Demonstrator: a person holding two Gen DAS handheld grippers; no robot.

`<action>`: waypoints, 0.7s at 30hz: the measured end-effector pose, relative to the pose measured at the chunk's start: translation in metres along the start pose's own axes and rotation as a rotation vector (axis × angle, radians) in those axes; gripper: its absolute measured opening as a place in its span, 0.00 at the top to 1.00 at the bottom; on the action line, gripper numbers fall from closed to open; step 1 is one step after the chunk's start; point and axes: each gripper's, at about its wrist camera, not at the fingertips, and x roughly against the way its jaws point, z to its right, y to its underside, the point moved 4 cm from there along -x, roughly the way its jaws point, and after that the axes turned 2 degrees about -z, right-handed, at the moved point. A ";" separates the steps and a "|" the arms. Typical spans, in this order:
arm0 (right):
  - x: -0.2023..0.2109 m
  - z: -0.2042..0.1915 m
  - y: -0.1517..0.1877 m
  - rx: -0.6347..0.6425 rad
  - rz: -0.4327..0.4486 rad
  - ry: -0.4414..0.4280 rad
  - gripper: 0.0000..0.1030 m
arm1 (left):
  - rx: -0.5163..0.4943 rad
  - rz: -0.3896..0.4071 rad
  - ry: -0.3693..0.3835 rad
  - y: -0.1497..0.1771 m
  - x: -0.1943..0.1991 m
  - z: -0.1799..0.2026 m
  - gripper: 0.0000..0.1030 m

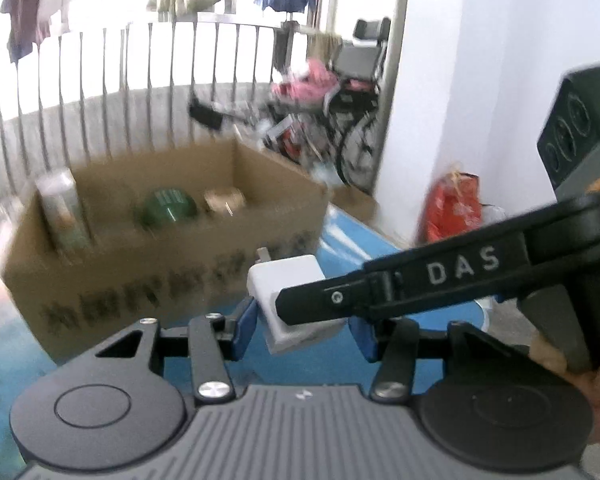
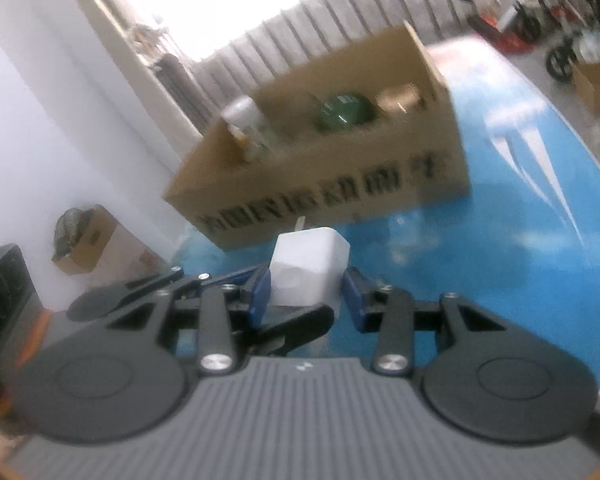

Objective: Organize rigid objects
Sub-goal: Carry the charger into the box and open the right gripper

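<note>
A glossy blue tabletop [image 2: 440,264] fills the foreground, with a railing and hanging laundry behind it in blown-out daylight.

The white plug-in charger [image 2: 308,272] is off the table, between both sets of blue pads. In the right wrist view the right gripper [image 2: 306,294] has one pad against the charger's left face, while a sliver of gap seems to show at the other; blur keeps me from saying whether it truly clamps. In the left wrist view the left gripper [image 1: 304,320] brackets the same charger [image 1: 288,284], but the right gripper's black finger crosses in front and hides the contact, so its grip is unclear too. Both jaws are partly open, about the charger's width.

Beyond stands an open cardboard box [image 1: 148,280] holding a tall can [image 1: 62,208], a green round tin [image 1: 166,208] and a small brown jar [image 1: 224,200].

Likely step: carrying the charger to the box. Next, it must clear the near wall and come down in the free space beside the jar.
</note>
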 end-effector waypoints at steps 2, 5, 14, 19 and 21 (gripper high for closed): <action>0.003 -0.016 -0.011 0.032 0.022 -0.020 0.62 | -0.031 0.048 -0.045 -0.011 0.013 -0.003 0.50; 0.003 -0.037 -0.031 0.079 0.057 -0.039 0.62 | -0.026 0.093 -0.083 -0.027 0.026 -0.016 0.50; -0.041 -0.075 -0.099 0.149 0.019 -0.112 0.62 | 0.033 0.120 -0.157 -0.061 0.018 -0.078 0.50; -0.090 -0.080 -0.138 0.155 -0.080 -0.101 0.62 | 0.096 0.055 -0.141 -0.068 -0.017 -0.119 0.50; -0.113 -0.075 -0.148 0.130 -0.141 -0.096 0.61 | 0.129 0.012 -0.124 -0.065 -0.032 -0.134 0.50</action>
